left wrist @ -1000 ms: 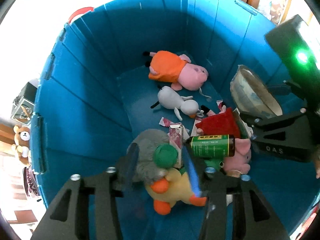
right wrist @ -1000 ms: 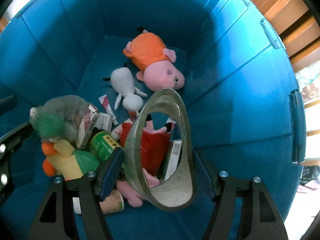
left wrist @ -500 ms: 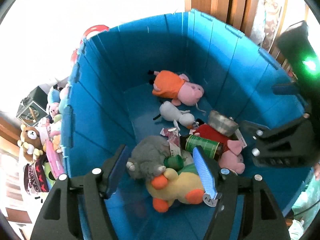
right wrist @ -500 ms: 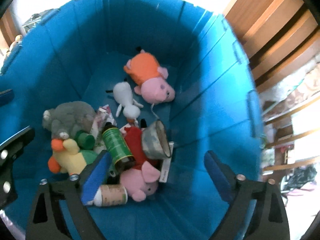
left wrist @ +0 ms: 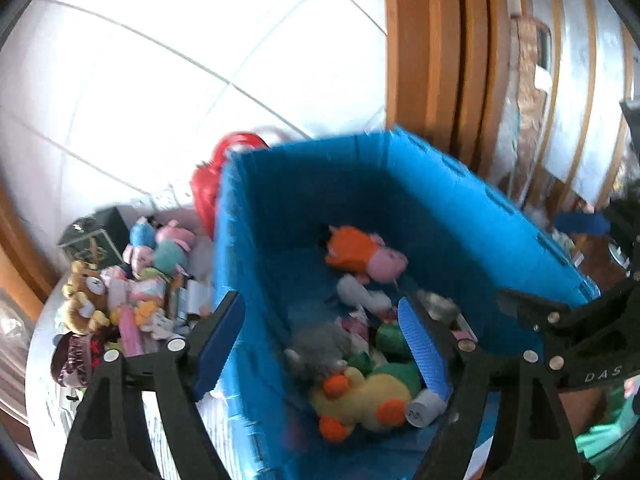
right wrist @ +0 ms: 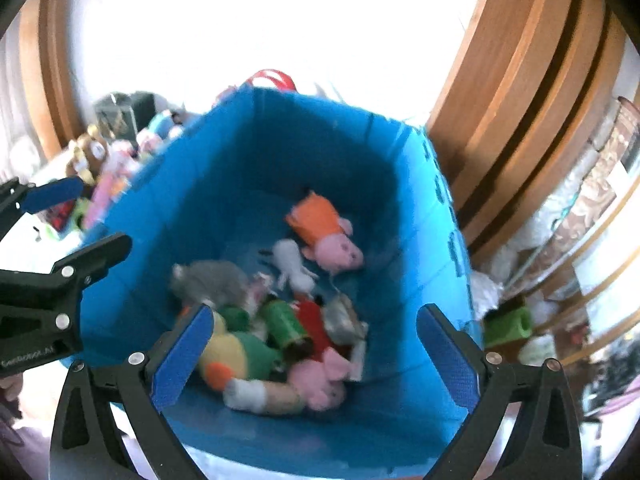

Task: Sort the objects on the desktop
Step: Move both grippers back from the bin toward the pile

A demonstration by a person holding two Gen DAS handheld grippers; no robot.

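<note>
Both grippers now empty: left gripper (left wrist: 320, 336) and right gripper (right wrist: 316, 352) jaws opening wide. Released yellow plush duck (left wrist: 360, 400) and grey tape roll (right wrist: 340, 320) lie lower centre inside blue plastic bin (right wrist: 404, 412). Unsorted toy pile (left wrist: 132, 292) remains centre-left.

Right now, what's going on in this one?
A person with a gripper in each hand is sorting toys into a blue bin. Both grippers are over it with nothing between the jaws: the left gripper and the right gripper are both opening. In the bin lie an orange-dressed pig plush, a grey plush, a yellow duck plush and a green can. More plush toys wait in a pile beside the bin.
</note>
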